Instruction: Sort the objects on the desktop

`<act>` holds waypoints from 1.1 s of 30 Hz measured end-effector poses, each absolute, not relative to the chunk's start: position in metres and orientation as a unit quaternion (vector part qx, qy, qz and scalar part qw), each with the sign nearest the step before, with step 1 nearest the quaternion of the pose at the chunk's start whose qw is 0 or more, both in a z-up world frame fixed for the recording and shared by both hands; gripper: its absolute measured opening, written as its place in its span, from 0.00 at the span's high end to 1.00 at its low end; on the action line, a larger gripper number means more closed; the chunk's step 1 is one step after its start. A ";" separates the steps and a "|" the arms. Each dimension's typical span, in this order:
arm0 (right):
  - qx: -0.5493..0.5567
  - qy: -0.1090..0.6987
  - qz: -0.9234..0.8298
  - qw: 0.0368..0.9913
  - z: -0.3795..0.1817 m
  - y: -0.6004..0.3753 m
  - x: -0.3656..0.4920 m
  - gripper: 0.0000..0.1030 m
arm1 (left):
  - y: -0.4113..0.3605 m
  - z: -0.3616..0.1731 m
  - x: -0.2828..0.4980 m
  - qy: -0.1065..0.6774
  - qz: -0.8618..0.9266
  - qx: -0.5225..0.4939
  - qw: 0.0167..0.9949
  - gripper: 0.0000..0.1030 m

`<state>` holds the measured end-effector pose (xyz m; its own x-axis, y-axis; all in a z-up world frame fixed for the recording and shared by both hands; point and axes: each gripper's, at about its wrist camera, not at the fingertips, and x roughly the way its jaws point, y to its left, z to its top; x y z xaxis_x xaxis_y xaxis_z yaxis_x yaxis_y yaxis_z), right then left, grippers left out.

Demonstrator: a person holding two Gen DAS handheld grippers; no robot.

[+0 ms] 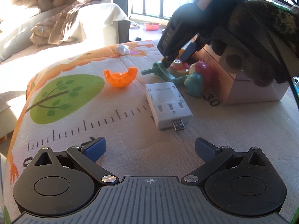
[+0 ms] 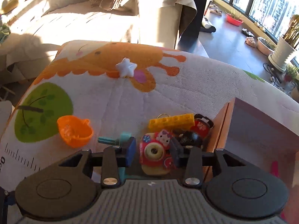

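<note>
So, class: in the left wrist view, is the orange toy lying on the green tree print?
No: the orange toy lies just right of the green tree print, on pale cloth.

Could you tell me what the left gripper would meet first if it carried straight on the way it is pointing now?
Most likely the white USB adapter, which lies ahead of the open left gripper. Since it points downward, it might touch the printed mat just short of it; depth is unclear.

I see a woven, matt cloth mat (image 2: 115, 100). Orange bowl (image 2: 74, 133): glossy translucent plastic. White USB box (image 1: 168, 105): matt smooth plastic. Star (image 2: 126, 67): shiny plastic. Toy camera (image 2: 155, 150) and yellow brick (image 2: 172, 121): glossy plastic. My left gripper (image 1: 149, 145): matt black plastic, metal screws. Box (image 1: 248, 91) looks like smooth cardboard.
</note>
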<state>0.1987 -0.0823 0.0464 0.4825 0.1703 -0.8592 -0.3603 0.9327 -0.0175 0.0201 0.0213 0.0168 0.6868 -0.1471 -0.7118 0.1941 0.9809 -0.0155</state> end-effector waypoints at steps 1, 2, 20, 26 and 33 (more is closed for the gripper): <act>-0.097 0.485 0.159 0.854 0.047 -0.081 0.192 0.60 | 0.023 0.018 0.018 0.384 -0.092 0.029 0.918 0.00; -0.094 0.489 0.164 0.852 0.048 -0.081 0.187 0.60 | 0.024 0.019 0.016 0.384 -0.092 0.028 0.918 0.00; -0.017 0.464 0.147 0.873 0.082 -0.109 0.222 0.60 | 0.033 0.028 0.017 0.371 -0.071 0.006 0.926 0.00; -0.011 0.448 0.181 0.876 0.070 -0.061 0.267 0.54 | 0.050 0.035 0.035 0.359 -0.053 -0.014 0.932 0.00; -0.052 0.439 0.163 0.882 0.040 -0.006 0.311 0.53 | 0.060 0.028 0.050 0.370 -0.054 -0.035 0.927 0.00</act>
<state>0.3112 -0.0056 0.0399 0.5615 0.2425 -0.7911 -0.3331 0.9414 0.0522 0.0502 0.0603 0.0284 0.7197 -0.1255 -0.6828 0.0734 0.9918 -0.1050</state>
